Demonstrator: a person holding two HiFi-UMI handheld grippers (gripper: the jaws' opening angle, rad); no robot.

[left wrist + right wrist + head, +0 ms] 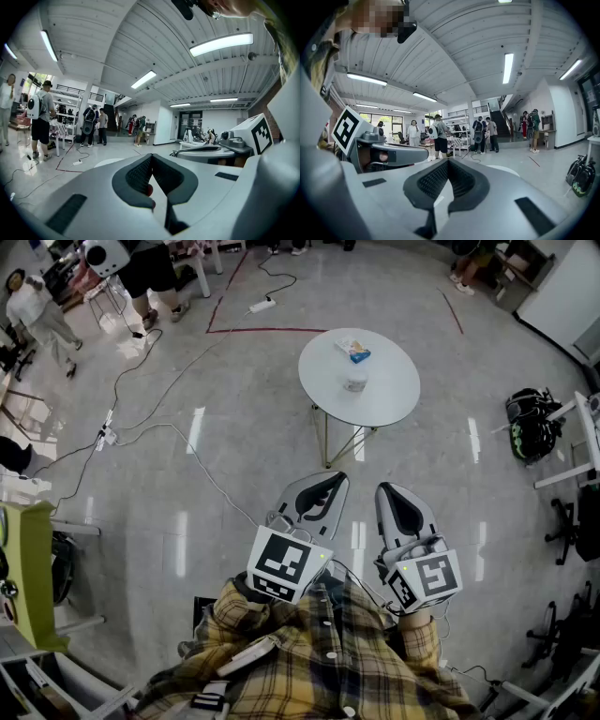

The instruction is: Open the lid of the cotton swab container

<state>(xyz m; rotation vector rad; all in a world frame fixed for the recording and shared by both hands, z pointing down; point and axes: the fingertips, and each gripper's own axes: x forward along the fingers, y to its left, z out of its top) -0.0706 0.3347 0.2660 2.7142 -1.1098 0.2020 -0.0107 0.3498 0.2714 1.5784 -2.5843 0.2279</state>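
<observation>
Your jaws are hiding most of the round table (pixel 105 162); cotton swab container (pixel 354 381) is showing too small to tell if it's open.

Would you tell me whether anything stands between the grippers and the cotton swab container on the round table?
Nothing visible does. The left gripper and right gripper, both shut and empty, are held near the person's body; only bare floor lies between them and the round table where the cotton swab container stands.
</observation>
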